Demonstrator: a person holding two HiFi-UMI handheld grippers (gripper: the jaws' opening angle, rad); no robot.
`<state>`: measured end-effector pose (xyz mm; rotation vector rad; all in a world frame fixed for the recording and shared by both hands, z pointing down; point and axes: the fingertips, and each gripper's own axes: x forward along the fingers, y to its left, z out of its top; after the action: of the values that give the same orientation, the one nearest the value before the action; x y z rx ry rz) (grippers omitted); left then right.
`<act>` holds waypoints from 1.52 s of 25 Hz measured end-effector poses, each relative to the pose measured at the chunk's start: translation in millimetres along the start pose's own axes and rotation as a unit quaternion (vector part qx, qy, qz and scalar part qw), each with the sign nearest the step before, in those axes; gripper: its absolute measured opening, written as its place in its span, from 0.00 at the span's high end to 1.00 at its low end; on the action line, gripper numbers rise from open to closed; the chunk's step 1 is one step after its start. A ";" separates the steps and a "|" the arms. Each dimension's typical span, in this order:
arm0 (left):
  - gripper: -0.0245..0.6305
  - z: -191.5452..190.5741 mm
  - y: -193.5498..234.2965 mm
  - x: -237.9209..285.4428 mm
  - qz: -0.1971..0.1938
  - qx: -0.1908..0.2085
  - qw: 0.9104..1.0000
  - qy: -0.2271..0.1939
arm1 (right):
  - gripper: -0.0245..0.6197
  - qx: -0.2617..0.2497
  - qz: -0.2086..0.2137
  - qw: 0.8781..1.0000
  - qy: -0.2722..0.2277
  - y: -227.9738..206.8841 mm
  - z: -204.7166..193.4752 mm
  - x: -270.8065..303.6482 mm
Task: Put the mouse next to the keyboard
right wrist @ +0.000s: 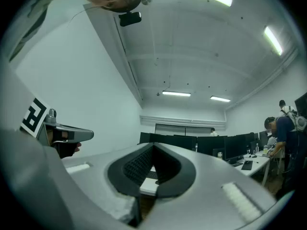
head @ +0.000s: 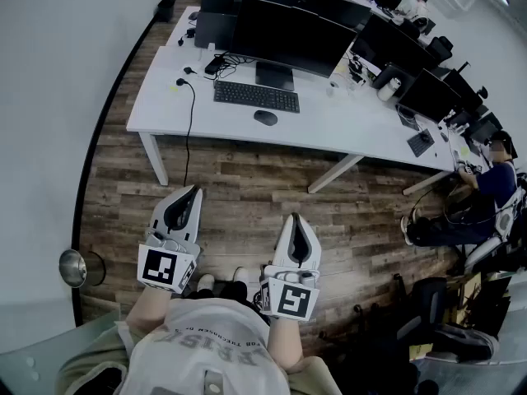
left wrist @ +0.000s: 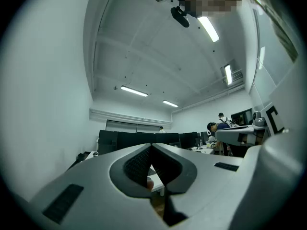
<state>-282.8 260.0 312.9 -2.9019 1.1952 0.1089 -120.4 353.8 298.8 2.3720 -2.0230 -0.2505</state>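
You stand on the wooden floor [head: 247, 179], well back from the long white counter [head: 346, 126]. The step in hand is the approach, and nothing has been grasped yet. On the counter the big dark monitor [head: 288, 35] faces you, and the black keyboard [head: 256, 96] lies just in front of its stand.

Your left gripper [head: 196, 190] and right gripper [head: 295, 218] are held about level over the floor, far short of the counter's near edge. Both are closed and empty. The left fingers [left wrist: 138, 164] meet at the tips with nothing between them, and the right fingers [right wrist: 139, 166] do the same.

The mouse [head: 265, 118] sits on the near side of the keyboard, toward its right end. It is close to the keyboard but not touching it.

To do this well, walk up to the near edge and stand square to the mouse. Spread the right fingers before you reach, because closed tips would only push it away. The right gripper looks the better choice, since the mouse lies toward that side.

Come in low, put one finger on each flank, and close gently. The rounded shell will probably slip under a hard squeeze. Set the mouse down just right of the keyboard without nudging the keyboard.
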 end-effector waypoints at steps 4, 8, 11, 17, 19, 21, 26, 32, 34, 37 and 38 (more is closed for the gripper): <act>0.95 -0.1 -2.6 3.3 0.002 0.001 1.000 0.000 | 0.96 -0.002 0.002 1.000 0.000 -3.7 -0.6 1.4; 0.95 -0.1 -7.6 4.5 0.005 0.004 1.000 0.002 | 0.96 0.000 0.004 1.000 0.000 -8.9 -1.1 -0.3; 0.95 -0.5 -11.3 7.9 0.009 0.004 1.000 0.003 | 0.96 0.003 0.008 1.000 0.002 -14.6 -3.1 1.2; 0.95 -2.4 -19.0 17.8 0.023 0.007 1.000 0.009 | 0.96 0.008 0.016 1.000 0.004 -30.6 -8.1 8.8; 0.95 -3.1 -22.4 21.5 0.030 0.008 0.999 0.012 | 0.96 0.021 0.020 1.000 -0.001 -40.5 -8.9 11.3; 0.95 -4.9 -24.4 25.4 0.042 0.008 0.999 0.017 | 0.96 0.048 0.034 0.998 -0.014 -51.2 -9.9 14.2; 0.75 -8.5 -29.9 41.1 0.057 -0.003 0.998 0.025 | 0.55 0.102 0.099 0.990 -0.012 -75.9 -19.8 24.9; 0.34 -19.9 -58.0 68.7 0.050 -0.020 0.998 0.042 | 0.32 0.098 0.134 0.986 -0.013 -113.2 -30.1 32.2; 0.32 -27.4 -67.8 74.4 0.050 -0.021 0.997 0.054 | 0.32 0.100 0.140 0.985 -0.012 -124.1 -34.3 32.3; 0.31 -36.0 -76.2 79.8 0.056 -0.021 0.996 0.068 | 0.32 0.101 0.145 0.984 -0.008 -136.1 -42.4 36.7; 0.31 -38.4 -76.4 81.9 0.058 -0.020 0.996 0.072 | 0.32 0.103 0.146 0.984 -0.006 -138.5 -45.6 39.6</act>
<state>-168.6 255.6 344.0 -2.9175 1.3991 -0.0794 27.2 333.3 323.6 2.1341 -2.4742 -0.0519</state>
